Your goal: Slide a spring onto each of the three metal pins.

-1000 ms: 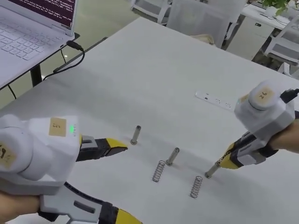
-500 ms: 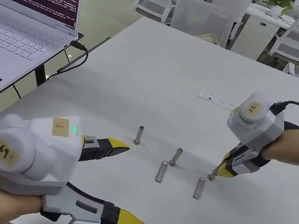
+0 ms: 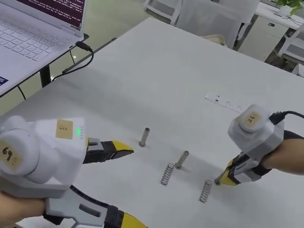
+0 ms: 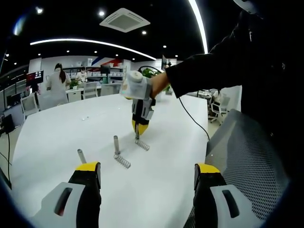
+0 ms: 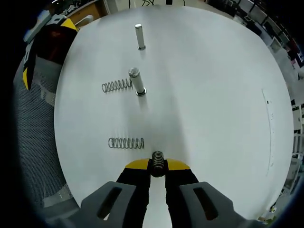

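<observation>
Right gripper [image 3: 227,178] has sunk closer to the worktop [image 3: 156,80] than a second ago. It's clamped on a spring [image 5: 157,161] that I reckon is going down the near pin, hidden in its jaws. One loose spring [image 3: 167,174] lies beside the bare middle pin [image 3: 182,159], a second loose spring [image 3: 205,191] near the right gripper; the far pin [image 3: 144,137] is bare too. Left gripper [image 4: 147,167] gapes empty. Matte white worktop, laptop [image 3: 33,28] off left, office chairs [image 3: 209,19] behind.

An open laptop [image 3: 33,33] sits beside the white table [image 3: 166,76], a power strip [image 3: 225,102] lying on it.

The white table [image 3: 156,76] carries upright metal pins [image 3: 144,137], two springs [image 3: 166,174] lying flat, and a white power strip [image 3: 226,102].
</observation>
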Tool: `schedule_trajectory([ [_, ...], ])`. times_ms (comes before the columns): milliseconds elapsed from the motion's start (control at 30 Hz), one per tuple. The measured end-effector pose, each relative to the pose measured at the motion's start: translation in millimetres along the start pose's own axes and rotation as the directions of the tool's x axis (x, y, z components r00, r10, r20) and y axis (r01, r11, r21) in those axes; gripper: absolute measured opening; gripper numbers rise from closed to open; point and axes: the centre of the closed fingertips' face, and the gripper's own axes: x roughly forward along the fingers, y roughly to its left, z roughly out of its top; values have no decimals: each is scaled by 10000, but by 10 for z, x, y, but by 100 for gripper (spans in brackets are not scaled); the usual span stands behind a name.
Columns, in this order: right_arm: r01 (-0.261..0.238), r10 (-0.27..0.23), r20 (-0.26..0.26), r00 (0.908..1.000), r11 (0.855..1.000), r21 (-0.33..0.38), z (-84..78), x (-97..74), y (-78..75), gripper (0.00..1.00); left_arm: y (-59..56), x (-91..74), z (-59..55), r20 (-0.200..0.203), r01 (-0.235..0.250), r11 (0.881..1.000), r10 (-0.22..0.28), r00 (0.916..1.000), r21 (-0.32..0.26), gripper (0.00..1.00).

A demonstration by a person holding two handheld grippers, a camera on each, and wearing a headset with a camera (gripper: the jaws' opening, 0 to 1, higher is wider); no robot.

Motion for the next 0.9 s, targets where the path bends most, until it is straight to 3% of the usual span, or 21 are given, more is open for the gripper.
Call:
schedule_trajectory([
  [367,-22,22,-71,10000,10000,-53,-14,20,21,9,-2,12,-4,-18,17,10000,-17,10000,13,77],
  [900,58,-57,32,10000,9999,-130,-83,-26,51,27,-6,41,-7,-69,144,9999,-144,9999,59,76],
])
